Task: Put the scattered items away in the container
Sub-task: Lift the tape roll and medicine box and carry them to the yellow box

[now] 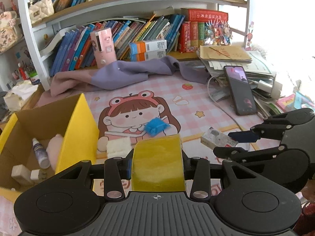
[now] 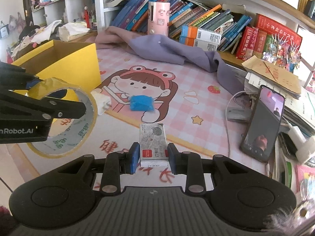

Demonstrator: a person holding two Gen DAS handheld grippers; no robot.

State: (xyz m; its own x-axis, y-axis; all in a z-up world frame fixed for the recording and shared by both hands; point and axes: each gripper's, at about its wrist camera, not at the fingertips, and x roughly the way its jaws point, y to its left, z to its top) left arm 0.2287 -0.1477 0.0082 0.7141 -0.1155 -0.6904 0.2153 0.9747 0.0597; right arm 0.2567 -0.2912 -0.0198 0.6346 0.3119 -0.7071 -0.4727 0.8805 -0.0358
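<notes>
On pink desk mat (image 2: 196,122) (bookshelves (image 2: 196,17) behind).

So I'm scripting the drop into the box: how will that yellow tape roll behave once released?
The tape roll is a stiff ring, so probably apt to roll if it lands on edge. Its hollow core suggests it's fairly light. The left gripper pinches it across its width.

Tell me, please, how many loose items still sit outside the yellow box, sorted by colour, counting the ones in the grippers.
Yellow: 1, the tape roll held in the left gripper
Blue: 1, the crumpled blue packet
White: 1, the white sponge block
Silver-grey: 1, the staple box between the right gripper pads
Total: 4
</notes>
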